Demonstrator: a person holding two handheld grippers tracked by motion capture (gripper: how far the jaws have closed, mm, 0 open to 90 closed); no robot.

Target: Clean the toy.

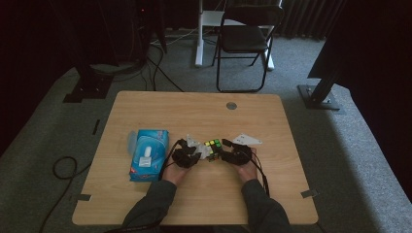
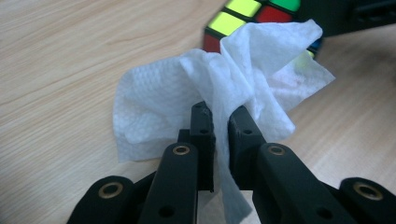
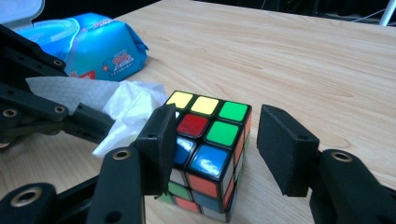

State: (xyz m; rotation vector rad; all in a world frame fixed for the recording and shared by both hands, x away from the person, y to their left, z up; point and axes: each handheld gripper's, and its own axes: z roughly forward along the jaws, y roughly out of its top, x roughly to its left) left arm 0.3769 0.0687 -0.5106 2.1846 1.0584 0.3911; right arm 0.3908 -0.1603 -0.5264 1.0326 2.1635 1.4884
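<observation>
The left gripper [image 2: 220, 122] pinches a crumpled white paper wipe [image 2: 196, 98] between its closed fingers, the wipe bulging beyond their tips against a multicoloured plastic puzzle cube [image 3: 205, 154]. The right gripper [image 3: 219, 149] has its fingers parted around the cube, the right finger clear of it. The cube stands on the wooden table [image 1: 194, 111].

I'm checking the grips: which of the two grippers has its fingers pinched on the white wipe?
The left gripper: its fingers clamp the wipe, while the right gripper stands apart around the puzzle cube.
</observation>
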